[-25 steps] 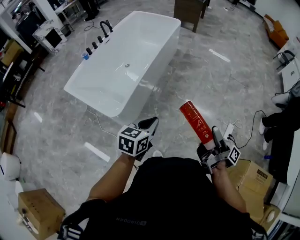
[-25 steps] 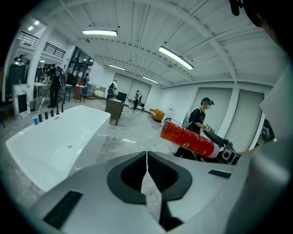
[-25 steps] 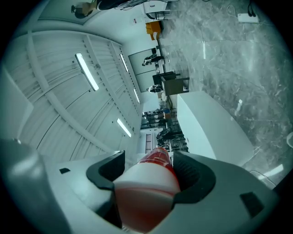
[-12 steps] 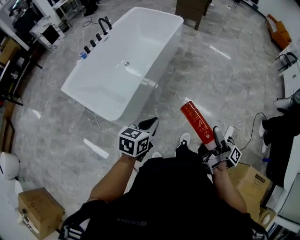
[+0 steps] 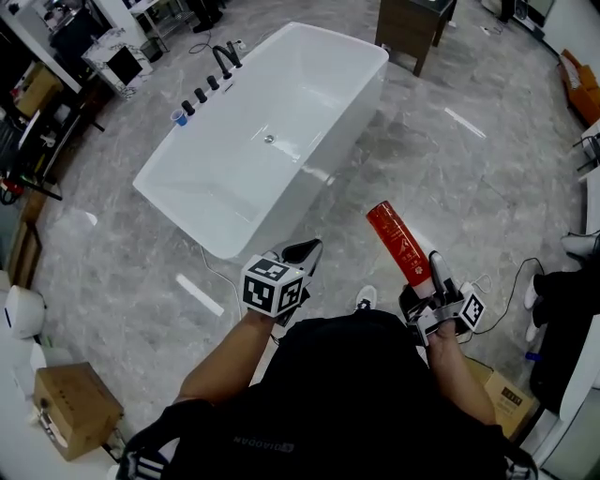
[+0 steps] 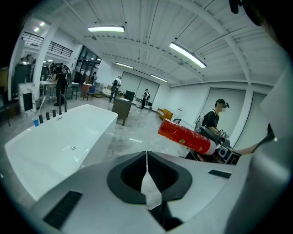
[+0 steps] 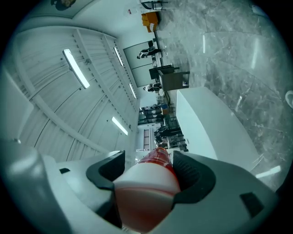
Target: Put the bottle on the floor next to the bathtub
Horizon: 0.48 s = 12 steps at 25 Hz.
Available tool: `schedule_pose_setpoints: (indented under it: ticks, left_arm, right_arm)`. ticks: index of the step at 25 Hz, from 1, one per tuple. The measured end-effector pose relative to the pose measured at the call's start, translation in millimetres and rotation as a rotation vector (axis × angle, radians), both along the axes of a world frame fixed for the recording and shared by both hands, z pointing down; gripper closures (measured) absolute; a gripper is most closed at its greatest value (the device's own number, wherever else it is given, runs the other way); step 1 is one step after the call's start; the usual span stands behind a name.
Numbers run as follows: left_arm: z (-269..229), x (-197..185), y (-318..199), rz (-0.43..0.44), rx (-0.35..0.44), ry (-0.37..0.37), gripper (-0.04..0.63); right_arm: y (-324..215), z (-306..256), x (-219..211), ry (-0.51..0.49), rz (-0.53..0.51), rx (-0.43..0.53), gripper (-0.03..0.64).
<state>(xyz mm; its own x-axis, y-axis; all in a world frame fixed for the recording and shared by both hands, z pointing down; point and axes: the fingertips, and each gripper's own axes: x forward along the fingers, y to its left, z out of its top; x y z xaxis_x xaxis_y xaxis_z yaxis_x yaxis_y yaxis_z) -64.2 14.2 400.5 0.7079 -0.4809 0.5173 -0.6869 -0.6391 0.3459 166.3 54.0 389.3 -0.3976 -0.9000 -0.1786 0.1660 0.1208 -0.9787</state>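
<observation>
A red bottle (image 5: 398, 243) with a white neck sticks up and to the left out of my right gripper (image 5: 433, 292), which is shut on its lower end. In the right gripper view the bottle (image 7: 149, 187) fills the gap between the jaws. The same bottle (image 6: 184, 136) shows at the right of the left gripper view. My left gripper (image 5: 298, 255) hangs in the air to the left of it, jaws shut with nothing in them (image 6: 146, 157). The white bathtub (image 5: 230, 220) stands on the grey marble floor (image 5: 441, 178) ahead and to the left.
Black taps (image 5: 225, 58) and a small blue cup (image 5: 178, 117) sit on the tub's far rim. A dark wooden cabinet (image 5: 412, 28) stands beyond the tub. Cardboard boxes (image 5: 75, 408) lie at the lower left and one (image 5: 504, 398) at the lower right. A cable (image 5: 511, 281) trails on the floor at the right.
The view has shifted: the tub now sits a little further right and lower in the head view. Both grippers and the bottle keep the same pose; a shoe shows below.
</observation>
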Motion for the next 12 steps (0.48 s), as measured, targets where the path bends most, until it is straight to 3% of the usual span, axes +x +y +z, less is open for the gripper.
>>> schedule_pose_setpoints:
  ticks: [12]
  left_arm:
    - [-10,81,-80,-0.088,0.033,-0.010,0.575]
  right_arm:
    - [-79,4,89,0.026,-0.075,0.006,0.298]
